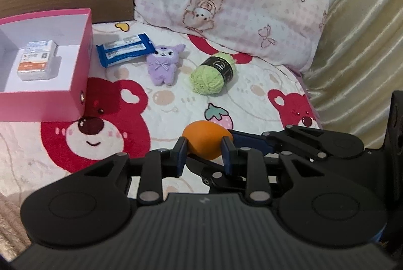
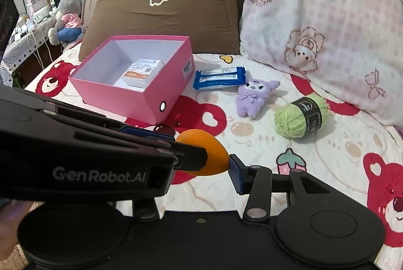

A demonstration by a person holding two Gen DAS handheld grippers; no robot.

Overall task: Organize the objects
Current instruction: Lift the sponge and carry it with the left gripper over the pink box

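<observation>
both tongs, left and right, pinch orange egg; yarn, plush lie beyond.

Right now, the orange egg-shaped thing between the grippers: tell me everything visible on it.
The orange egg-shaped object is smooth, matte and plain, with no label or markings; it could be foam or plastic. It is held above the bear-print bedspread, long axis roughly level, narrow end toward the right gripper. Both grippers clamp it: the left gripper has a blue-padded finger on each side, and the right gripper's pad presses the narrow tip. Its underside is hidden. Nothing else touches it.
</observation>
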